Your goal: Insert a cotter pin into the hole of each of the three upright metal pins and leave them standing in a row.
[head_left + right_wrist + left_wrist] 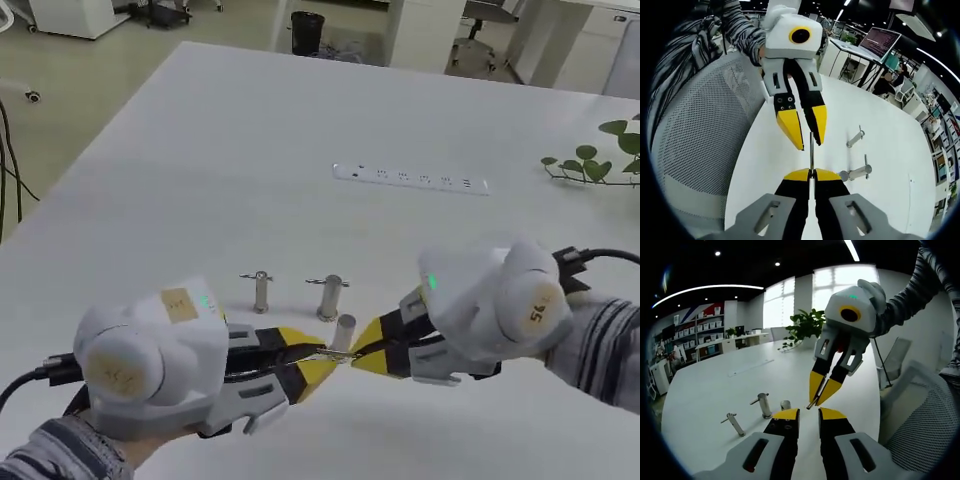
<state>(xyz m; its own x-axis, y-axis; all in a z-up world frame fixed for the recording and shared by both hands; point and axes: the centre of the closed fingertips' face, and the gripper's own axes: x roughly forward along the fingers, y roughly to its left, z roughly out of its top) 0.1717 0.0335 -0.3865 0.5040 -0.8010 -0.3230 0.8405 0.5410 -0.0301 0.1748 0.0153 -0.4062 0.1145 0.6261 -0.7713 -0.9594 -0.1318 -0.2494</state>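
Three metal pins stand in a row on the white table (200,160). The left pin (261,290) and the middle pin (330,297) each carry a cotter pin through the top. The third pin (344,333) stands bare, just behind the gripper tips. My right gripper (361,355) is shut on a thin cotter pin (811,155), which points at my left gripper (322,358). The left gripper (809,414) is open, its yellow fingertips (795,132) on either side of the pin's free end. The three pins (763,405) lie left of its jaws.
A white power strip (410,178) lies across the table's middle, and a green plant (600,160) sits at the far right. A mesh chair (920,415) stands close behind the table's near edge. Office desks and shelves fill the room beyond.
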